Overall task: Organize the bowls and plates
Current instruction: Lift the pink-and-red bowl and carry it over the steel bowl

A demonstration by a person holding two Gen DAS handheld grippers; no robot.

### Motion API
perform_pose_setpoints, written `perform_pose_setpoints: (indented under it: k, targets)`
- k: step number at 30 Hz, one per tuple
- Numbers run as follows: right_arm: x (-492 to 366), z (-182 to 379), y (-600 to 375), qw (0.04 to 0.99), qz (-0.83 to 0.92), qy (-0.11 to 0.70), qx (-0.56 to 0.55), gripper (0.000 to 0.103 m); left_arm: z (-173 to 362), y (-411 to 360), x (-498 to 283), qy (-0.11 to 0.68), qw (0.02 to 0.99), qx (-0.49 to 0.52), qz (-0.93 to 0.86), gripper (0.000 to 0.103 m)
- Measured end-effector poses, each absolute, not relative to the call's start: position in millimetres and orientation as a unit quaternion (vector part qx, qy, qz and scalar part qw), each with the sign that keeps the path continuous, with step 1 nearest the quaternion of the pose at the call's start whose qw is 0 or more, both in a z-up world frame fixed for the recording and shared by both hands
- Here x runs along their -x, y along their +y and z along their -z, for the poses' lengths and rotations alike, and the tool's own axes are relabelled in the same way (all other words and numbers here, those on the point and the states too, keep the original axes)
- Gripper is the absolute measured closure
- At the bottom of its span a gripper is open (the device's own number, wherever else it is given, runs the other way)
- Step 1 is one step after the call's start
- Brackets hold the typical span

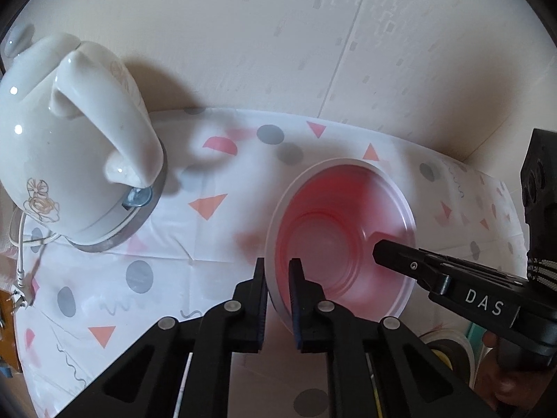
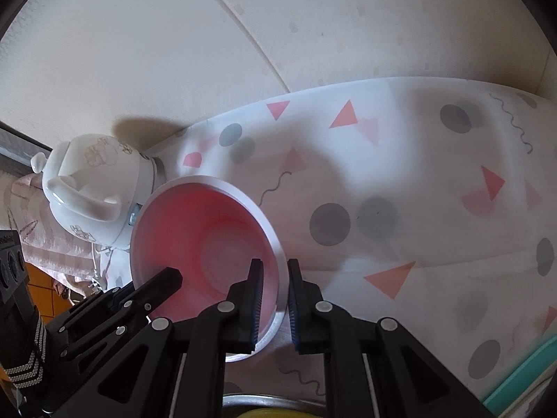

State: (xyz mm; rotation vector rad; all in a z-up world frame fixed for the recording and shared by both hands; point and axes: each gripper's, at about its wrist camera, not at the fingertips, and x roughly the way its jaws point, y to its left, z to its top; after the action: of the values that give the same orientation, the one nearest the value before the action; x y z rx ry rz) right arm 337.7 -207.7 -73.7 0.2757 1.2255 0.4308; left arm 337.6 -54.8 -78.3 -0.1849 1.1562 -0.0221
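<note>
The left gripper (image 1: 277, 299) has its jaws set astride the near rim of the pink bowl (image 1: 343, 240), one finger outside the wall and one inside; a narrow gap shows between the pads and the plastic on the inner side, so whether they actually pinch the rim cannot be told. The right gripper (image 2: 275, 301) stands the same way on the opposite edge of the same pink bowl (image 2: 209, 244), one finger within the bowl and one without, the rim running between them; here too the pads sit close to the wall, and firm contact cannot be told.

Each tool appears in the other's view: the right gripper (image 1: 393, 254) reaches into the bowl from the right, its body marked "DAS", and the left gripper (image 2: 153, 287) enters from the lower left.

The bowl is translucent, with a pale rim and ringed bottom (its pink deepest on the far inner wall), and it is tilted in both views, above the counter (image 1: 216, 244), which is covered by a white cloth printed with grey dots, pink triangles and squiggles. To the bowl's left stands a white kettle (image 1: 69, 146) with a faint floral print, on a grey base, a white cord (image 1: 21, 244) trailing beside it. Behind the counter is a cream patterned wall (image 1: 278, 52).
</note>
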Motion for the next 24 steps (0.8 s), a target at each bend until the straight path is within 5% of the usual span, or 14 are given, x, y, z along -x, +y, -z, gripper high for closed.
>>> perform_pose_setpoints:
  k: [24]
  targets:
    - [-259.3, 24.3, -253.4, 0.814, -0.169, 0.517, -0.204, 0.090, 33.0, -80.7, -294.2, 0.517, 0.845, 0.090, 0.103, 0.091]
